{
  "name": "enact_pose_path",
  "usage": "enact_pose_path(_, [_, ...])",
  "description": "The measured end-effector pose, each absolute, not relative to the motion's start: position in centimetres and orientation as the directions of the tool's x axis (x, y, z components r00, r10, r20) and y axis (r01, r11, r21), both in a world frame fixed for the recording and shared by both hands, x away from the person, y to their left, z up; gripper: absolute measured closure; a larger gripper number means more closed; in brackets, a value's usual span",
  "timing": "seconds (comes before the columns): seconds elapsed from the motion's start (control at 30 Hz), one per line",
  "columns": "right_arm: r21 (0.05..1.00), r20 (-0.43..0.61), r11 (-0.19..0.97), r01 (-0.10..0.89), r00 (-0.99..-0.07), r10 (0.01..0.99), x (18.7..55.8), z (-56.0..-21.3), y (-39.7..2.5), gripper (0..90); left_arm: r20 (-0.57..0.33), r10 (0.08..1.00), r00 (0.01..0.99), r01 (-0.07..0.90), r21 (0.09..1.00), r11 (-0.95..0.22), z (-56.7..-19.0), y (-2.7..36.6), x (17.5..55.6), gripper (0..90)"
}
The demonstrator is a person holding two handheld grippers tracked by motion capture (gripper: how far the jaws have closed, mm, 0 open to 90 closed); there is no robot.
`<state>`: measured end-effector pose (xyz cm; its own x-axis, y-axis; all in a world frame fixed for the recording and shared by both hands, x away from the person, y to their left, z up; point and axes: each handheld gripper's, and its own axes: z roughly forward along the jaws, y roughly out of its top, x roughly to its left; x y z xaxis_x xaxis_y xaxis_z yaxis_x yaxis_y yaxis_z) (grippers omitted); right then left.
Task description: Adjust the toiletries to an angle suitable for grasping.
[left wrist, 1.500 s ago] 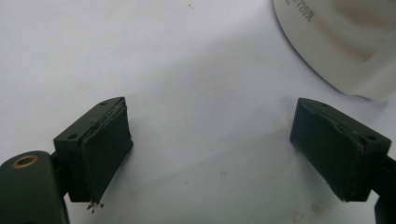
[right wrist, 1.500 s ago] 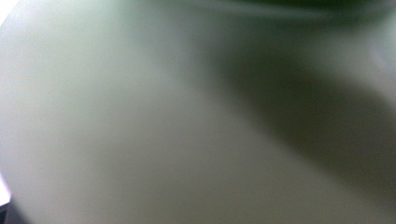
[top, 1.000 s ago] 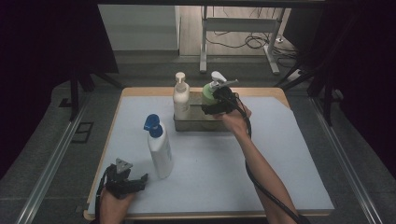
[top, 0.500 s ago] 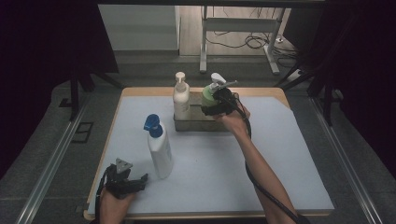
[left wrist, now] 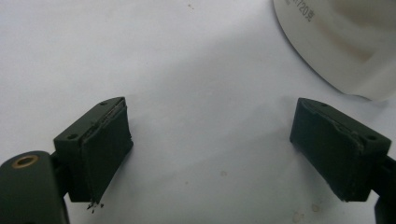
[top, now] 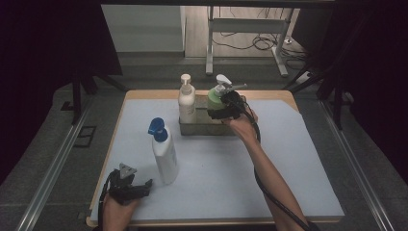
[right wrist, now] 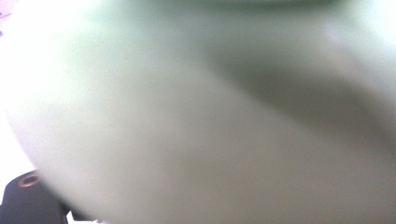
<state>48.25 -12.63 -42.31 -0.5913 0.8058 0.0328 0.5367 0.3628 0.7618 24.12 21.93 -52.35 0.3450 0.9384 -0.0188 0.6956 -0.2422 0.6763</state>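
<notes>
A pale green pump bottle (top: pixel 214 99) stands at the right end of a grey metal tray (top: pixel 202 129), and its blurred green side (right wrist: pixel 210 116) is pressed close in the right gripper view. My right gripper (top: pixel 222 111) is shut on the bottle's lower body. A white pump bottle (top: pixel 186 101) stands in the tray's left end. A white bottle with a blue trigger cap (top: pixel 163 154) stands upright at the front left; its base (left wrist: pixel 336 42) shows in the left gripper view. My left gripper (top: pixel 132 187) (left wrist: pixel 210 135) rests low over the mat, open and holding nothing.
A white mat (top: pixel 288 159) covers the wooden table (top: pixel 110 144). The right gripper's black cable (top: pixel 269 192) trails along the forearm to the front edge. Dark curtains and a metal frame stand beyond the far edge.
</notes>
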Motion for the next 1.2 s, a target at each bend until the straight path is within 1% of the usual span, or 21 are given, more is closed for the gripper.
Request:
enact_pose_path(0.23, [0.770,0.012,0.376,0.516,-0.601,0.799,47.3,-41.9,-13.3,9.5,-0.019,0.939,0.344,0.696,0.676,-0.241,-52.4,21.9,24.1,12.1])
enact_pose_path(0.43, [0.762,0.000,0.391,0.517,-0.604,0.797,46.2,-41.6,-13.9,9.8,-0.018,0.938,0.345,0.696,0.676,-0.243,-52.4,21.9,24.1,12.1])
enact_pose_path(0.53, [0.745,0.011,0.394,0.539,-0.600,0.800,45.8,-41.5,-14.3,12.8,-0.019,0.939,0.344,0.696,0.677,-0.242,-52.4,21.9,24.1,12.1])
enact_pose_path(0.63, [0.740,0.033,0.386,0.550,-0.603,0.797,45.4,-41.6,-14.9,13.0,-0.019,0.939,0.344,0.696,0.677,-0.241,-52.4,21.9,24.1,12.1])
enact_pose_path(0.7, [0.733,0.018,0.402,0.549,-0.607,0.794,45.1,-41.7,-15.3,14.3,-0.019,0.939,0.344,0.696,0.677,-0.241,-52.4,21.9,24.1,12.1])
enact_pose_path(0.73, [0.730,0.010,0.410,0.548,-0.607,0.794,44.9,-41.7,-15.4,16.7,-0.019,0.939,0.344,0.696,0.677,-0.241,-52.4,21.9,24.1,12.1])
enact_pose_path(0.8, [0.733,0.011,0.407,0.545,-0.607,0.794,44.5,-41.8,-15.9,25.0,-0.019,0.939,0.344,0.696,0.677,-0.241,-52.4,21.9,24.1,12.1])
enact_pose_path(0.9, [0.731,0.032,0.393,0.558,-0.604,0.797,44.3,-41.8,-16.6,31.9,-0.019,0.939,0.344,0.695,0.677,-0.241,-52.4,21.9,24.1,12.1])
enact_pose_path(1.0, [0.736,0.002,0.399,0.547,-0.591,0.807,43.9,-41.8,-17.3,42.7,-0.019,0.939,0.344,0.696,0.677,-0.241,-52.4,21.9,24.1,12.1])
enact_pose_path(1.1, [0.742,0.008,0.381,0.551,-0.576,0.817,43.9,-41.6,-17.9,53.5,-0.019,0.939,0.344,0.696,0.677,-0.241,-52.4,21.9,24.1,12.1])
enact_pose_path(1.2, [0.737,0.007,0.390,0.552,-0.583,0.813,44.1,-41.6,-18.2,60.3,-0.019,0.939,0.344,0.696,0.677,-0.241,-52.4,21.9,24.1,12.1])
